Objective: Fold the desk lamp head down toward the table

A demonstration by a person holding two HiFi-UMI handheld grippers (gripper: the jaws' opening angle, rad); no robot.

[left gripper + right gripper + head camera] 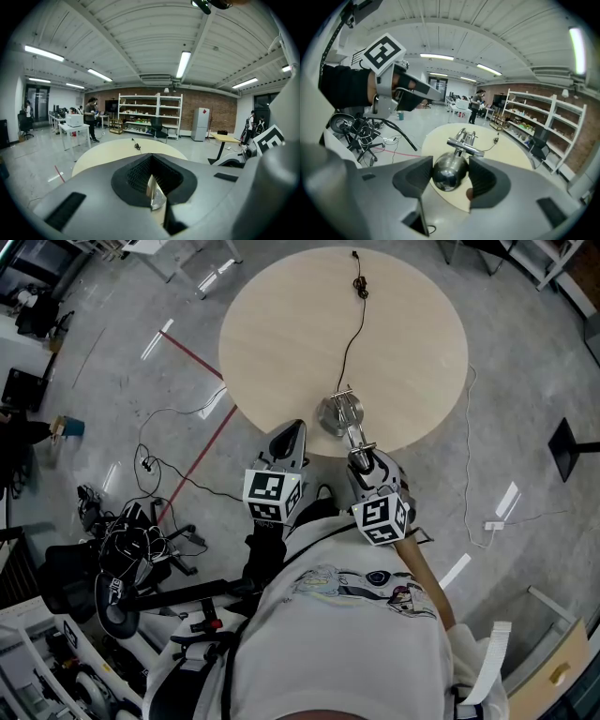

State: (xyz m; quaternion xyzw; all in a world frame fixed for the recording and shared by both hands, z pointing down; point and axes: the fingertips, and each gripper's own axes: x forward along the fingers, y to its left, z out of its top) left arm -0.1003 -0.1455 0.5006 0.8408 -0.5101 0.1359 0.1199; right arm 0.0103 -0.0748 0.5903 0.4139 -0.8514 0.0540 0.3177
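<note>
A chrome desk lamp stands near the front edge of the round wooden table [281, 324]; its base [331, 415] rests on the tabletop and its arm [352, 432] leans toward me. My right gripper [365, 458] is shut on the rounded lamp head [447, 172], one pad on each side. The lamp's arm joint [464, 143] shows just beyond the jaws. The lamp's black cable [351, 334] runs across the table to the far edge. My left gripper [292, 434] hovers left of the base, over the table's rim. Its jaws [151, 174] are shut on nothing.
Left of me on the floor are office chairs and tangled cables [127, 549], and a red tape line [202, 454] runs under the table. A black stand base [572, 444] sits at the right. Shelves [150, 115] and people at desks are far behind the table.
</note>
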